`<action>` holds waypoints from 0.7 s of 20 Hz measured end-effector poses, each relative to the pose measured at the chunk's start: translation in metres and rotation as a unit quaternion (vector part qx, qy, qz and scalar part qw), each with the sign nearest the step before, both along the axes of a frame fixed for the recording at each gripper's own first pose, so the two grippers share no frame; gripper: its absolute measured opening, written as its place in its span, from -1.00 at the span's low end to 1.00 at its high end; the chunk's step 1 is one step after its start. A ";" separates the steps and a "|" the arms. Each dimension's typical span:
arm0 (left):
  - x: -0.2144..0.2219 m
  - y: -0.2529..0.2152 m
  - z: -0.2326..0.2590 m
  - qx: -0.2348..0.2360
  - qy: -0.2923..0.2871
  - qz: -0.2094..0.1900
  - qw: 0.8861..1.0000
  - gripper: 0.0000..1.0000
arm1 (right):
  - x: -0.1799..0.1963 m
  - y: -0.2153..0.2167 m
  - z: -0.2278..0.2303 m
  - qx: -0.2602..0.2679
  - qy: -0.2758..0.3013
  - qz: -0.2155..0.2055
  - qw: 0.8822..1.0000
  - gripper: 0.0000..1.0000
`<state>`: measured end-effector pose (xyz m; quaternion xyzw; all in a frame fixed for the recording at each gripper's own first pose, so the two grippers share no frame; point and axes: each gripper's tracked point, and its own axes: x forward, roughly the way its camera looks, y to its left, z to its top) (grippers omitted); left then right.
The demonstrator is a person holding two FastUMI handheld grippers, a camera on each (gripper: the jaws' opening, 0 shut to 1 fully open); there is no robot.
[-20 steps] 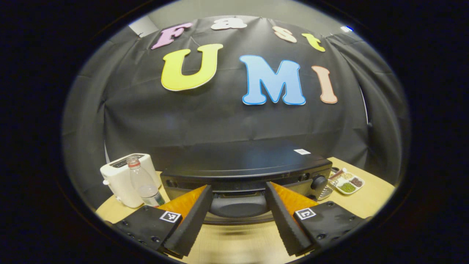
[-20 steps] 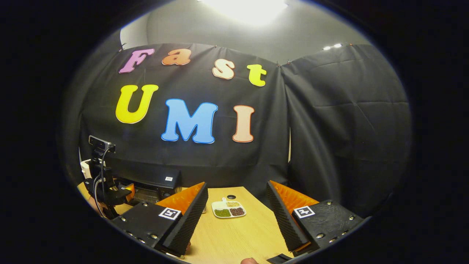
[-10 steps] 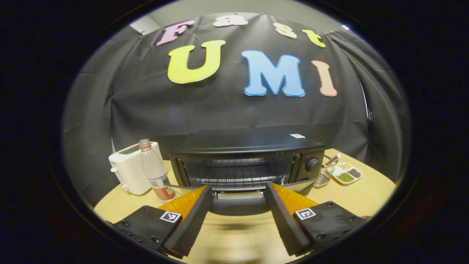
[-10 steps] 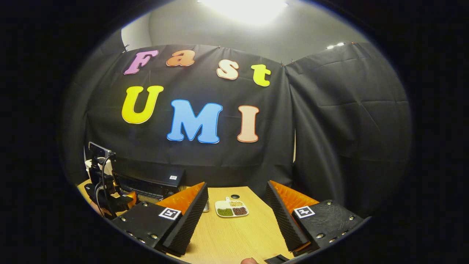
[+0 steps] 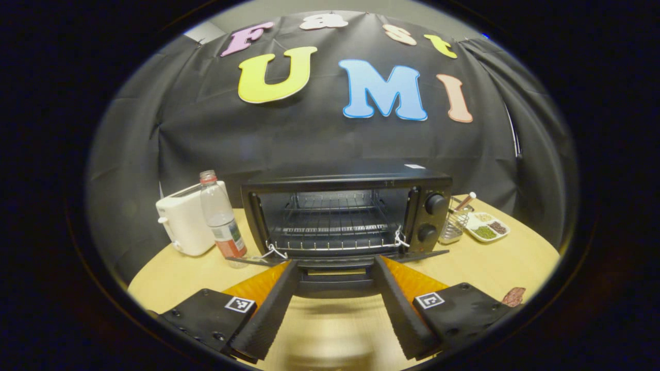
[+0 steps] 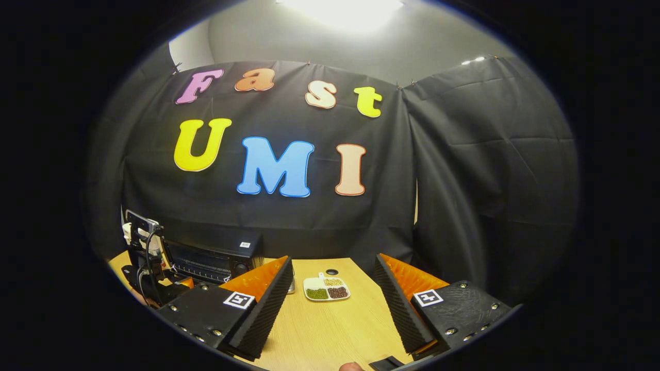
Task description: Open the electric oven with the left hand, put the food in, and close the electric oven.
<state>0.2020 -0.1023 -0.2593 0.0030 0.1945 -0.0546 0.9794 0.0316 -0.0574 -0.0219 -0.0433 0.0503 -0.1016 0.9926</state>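
Note:
The black electric oven (image 5: 345, 180) stands mid-table with its door (image 5: 335, 257) folded down flat, baring the wire rack (image 5: 332, 226). The door's handle (image 5: 335, 283) lies between the fingers of my left gripper (image 5: 335, 263), whose jaws stand wide apart. A reddish-brown piece of food (image 5: 513, 296) lies on the table at the lower right. In the right gripper view, my right gripper (image 6: 333, 257) is open over the table with nothing in it. The oven (image 6: 216, 255) and the left gripper (image 6: 149, 273) appear far to its left.
A white toaster (image 5: 180, 224) and a plastic bottle (image 5: 219, 216) stand left of the oven. To the oven's right are a wire holder (image 5: 454, 226) and a divided dish of beans (image 5: 487, 229), the dish (image 6: 325, 288) also ahead of my right gripper. The wooden table (image 5: 495, 268) carries everything.
The oven door swung from nearly shut down to flat open as my left gripper drew the handle down and back. The right gripper hardly moved.

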 end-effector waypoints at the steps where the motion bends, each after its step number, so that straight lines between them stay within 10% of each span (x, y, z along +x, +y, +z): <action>1: -0.003 0.000 -0.003 -0.001 0.003 0.001 1.000 0.94 | -0.001 0.000 -0.001 0.000 0.001 0.001 1.000 0.93; 14: -0.043 -0.009 -0.047 0.009 0.060 -0.009 0.998 0.94 | -0.007 0.016 -0.009 -0.005 0.019 0.033 0.999 0.93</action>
